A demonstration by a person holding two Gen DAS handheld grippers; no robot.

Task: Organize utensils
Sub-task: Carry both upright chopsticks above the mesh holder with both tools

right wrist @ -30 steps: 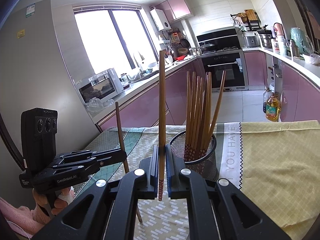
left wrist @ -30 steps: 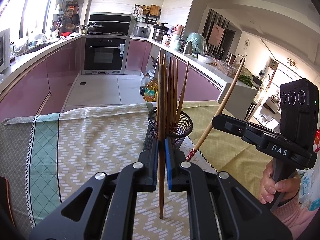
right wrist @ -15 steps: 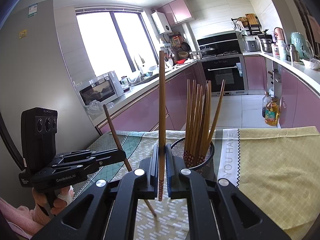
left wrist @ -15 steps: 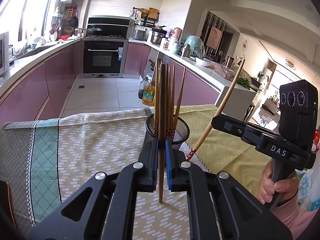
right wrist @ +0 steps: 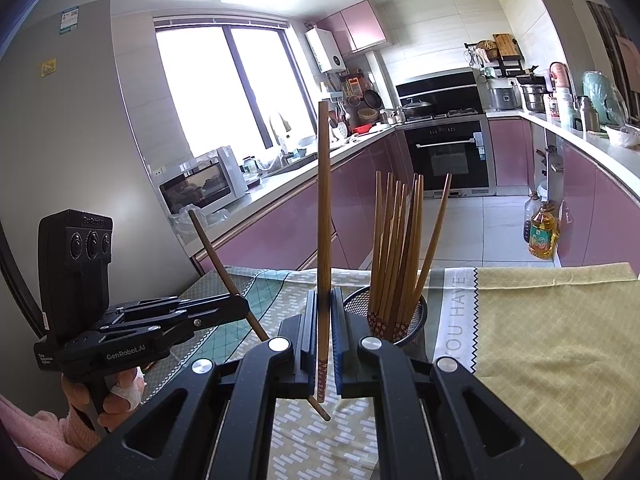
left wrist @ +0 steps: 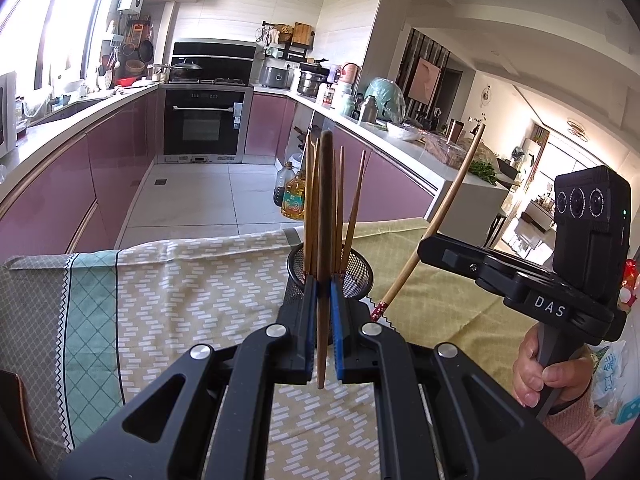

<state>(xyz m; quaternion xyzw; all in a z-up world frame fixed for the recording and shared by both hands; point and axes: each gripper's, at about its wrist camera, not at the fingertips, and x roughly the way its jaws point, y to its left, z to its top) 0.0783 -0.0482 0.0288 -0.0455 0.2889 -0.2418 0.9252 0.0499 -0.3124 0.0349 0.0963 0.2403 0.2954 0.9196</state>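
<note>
One black mesh holder (right wrist: pixel 416 322) stands on the tablecloth (right wrist: pixel 552 328), and about eight chopsticks (right wrist: pixel 394 248) stand inside it; the bundle is too tight for an exact count. Two more chopsticks are outside the holder, one clamped in the left gripper (left wrist: pixel 323 308) and one in the right gripper (right wrist: pixel 323 316). Two oil bottles (right wrist: pixel 540 228) stand on the floor beyond the holder.
</note>
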